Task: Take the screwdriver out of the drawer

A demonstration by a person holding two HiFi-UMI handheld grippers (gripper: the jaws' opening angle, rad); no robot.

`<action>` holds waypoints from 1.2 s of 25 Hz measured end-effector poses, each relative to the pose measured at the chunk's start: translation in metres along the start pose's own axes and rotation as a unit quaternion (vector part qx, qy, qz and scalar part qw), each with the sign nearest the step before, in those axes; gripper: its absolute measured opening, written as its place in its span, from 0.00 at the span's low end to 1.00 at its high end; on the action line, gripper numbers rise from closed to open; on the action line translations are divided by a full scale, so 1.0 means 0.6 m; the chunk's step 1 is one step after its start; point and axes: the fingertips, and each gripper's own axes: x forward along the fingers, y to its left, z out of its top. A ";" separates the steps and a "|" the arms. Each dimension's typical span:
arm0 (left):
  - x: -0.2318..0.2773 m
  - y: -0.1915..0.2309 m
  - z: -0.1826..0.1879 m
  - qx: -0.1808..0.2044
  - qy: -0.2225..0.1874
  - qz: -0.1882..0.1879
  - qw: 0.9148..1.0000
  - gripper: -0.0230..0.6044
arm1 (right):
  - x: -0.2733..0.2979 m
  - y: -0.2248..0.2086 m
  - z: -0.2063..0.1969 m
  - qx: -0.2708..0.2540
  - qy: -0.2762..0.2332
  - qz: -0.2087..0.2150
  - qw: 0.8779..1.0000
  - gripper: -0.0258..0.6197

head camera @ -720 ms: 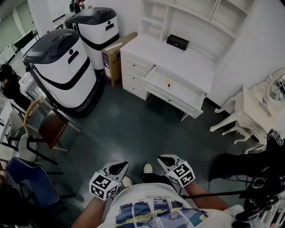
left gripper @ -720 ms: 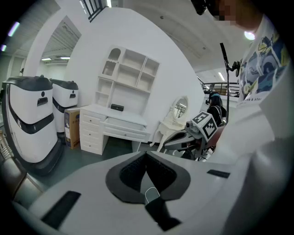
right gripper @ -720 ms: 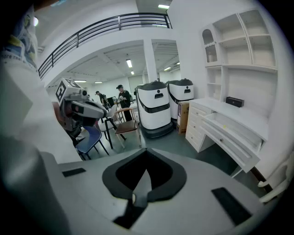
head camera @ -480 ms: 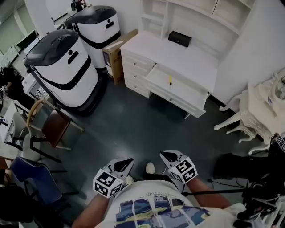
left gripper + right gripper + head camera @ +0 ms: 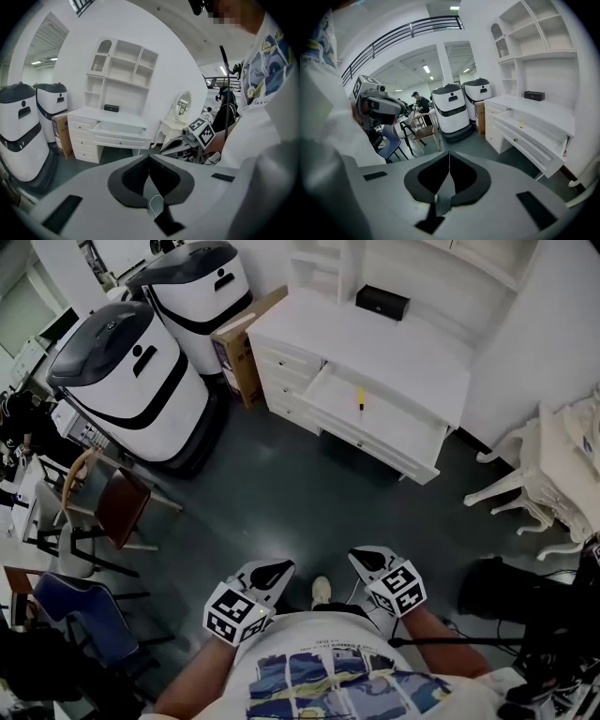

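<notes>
Approach stage; nothing grasped yet. The person stands well apart from the white desk [image 5: 298,381], bare floor [image 5: 281,502] between.

- Screwdriver [image 5: 360,398]: lies in the open drawer [image 5: 380,442], nearer its back edge than its front edge, toward the end beside the stack of small drawers. Yellow handle shows; nothing touches it.
- Left claw [image 5: 275,567]: jaws pressed together, nothing between them, held low in front of the body.
- Right claw [image 5: 366,557]: also closed and empty, just beside the left one, aimed toward the desk.

Next move, as I judge it: close the gap to the desk, spread one claw (the right seems better lined up with the drawer), bring it down into the drawer and pinch the handle across its width, then lift clear of the front edge.

Hard to make out: the screwdriver's shaft and tip are too small to read, and in both gripper views it is only a yellow speck. Rest of the drawer's floor looks bare, but I cannot be sure. A black box [image 5: 382,302] sits near the tabletop's back edge; the shelves above are cut off by the frame.
</notes>
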 end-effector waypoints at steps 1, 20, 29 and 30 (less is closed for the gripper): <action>0.008 0.002 0.005 -0.002 0.002 -0.003 1.000 0.06 | 0.002 -0.009 0.000 0.003 0.002 -0.002 1.000 0.08; 0.158 0.283 0.171 0.050 0.013 -0.131 0.990 0.06 | 0.158 -0.246 0.161 0.091 -0.006 -0.159 0.983 0.21; 0.171 0.431 0.208 0.054 0.026 -0.152 0.987 0.06 | 0.225 -0.380 0.223 0.130 -0.005 -0.235 0.963 0.21; 0.176 0.439 0.215 0.049 0.023 -0.150 0.987 0.06 | 0.229 -0.399 0.225 0.133 -0.003 -0.239 0.962 0.21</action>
